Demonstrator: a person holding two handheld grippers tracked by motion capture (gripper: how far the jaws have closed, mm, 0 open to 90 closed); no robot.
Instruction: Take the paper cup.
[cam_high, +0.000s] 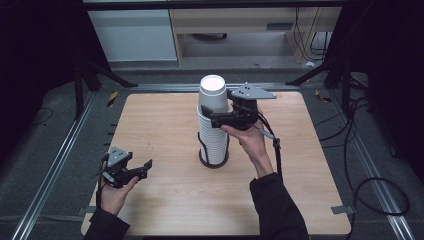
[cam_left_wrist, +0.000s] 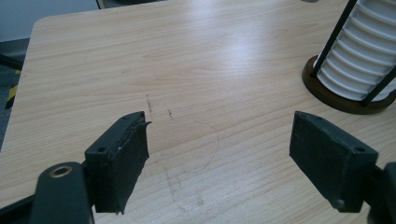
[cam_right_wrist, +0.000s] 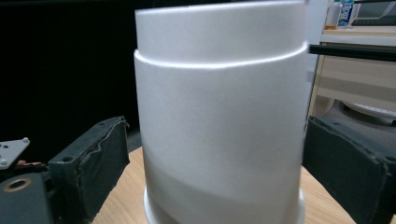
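Table (cam_high: 165, 200): pale wood top with rounded corners, bare apart from the items below; broad open room on every side of the stack, the front half free.

Stack of cups (cam_high: 213, 125): white paper cups nested upside down into a tall column, long axis upright, standing at the table's middle in a dark round holder (cam_high: 214, 161) with thin black upright rods; the ribbed rims and the holder's base also lie at the upper right of the left gripper view (cam_left_wrist: 359, 56).

Top cup (cam_right_wrist: 219, 116): uppermost of the column, raised a little above the rim below it; directly ahead of the right gripper, between its jaws.

Right gripper (cam_high: 220, 119): held level at the column's top, coming in from the right; jaws spread wide on either side of the cup, gaps visible, apparently not yet touching.

Left gripper (cam_high: 142, 167): low at the front left, well apart from the stack; jaws wide, nothing held; the farther of the two.
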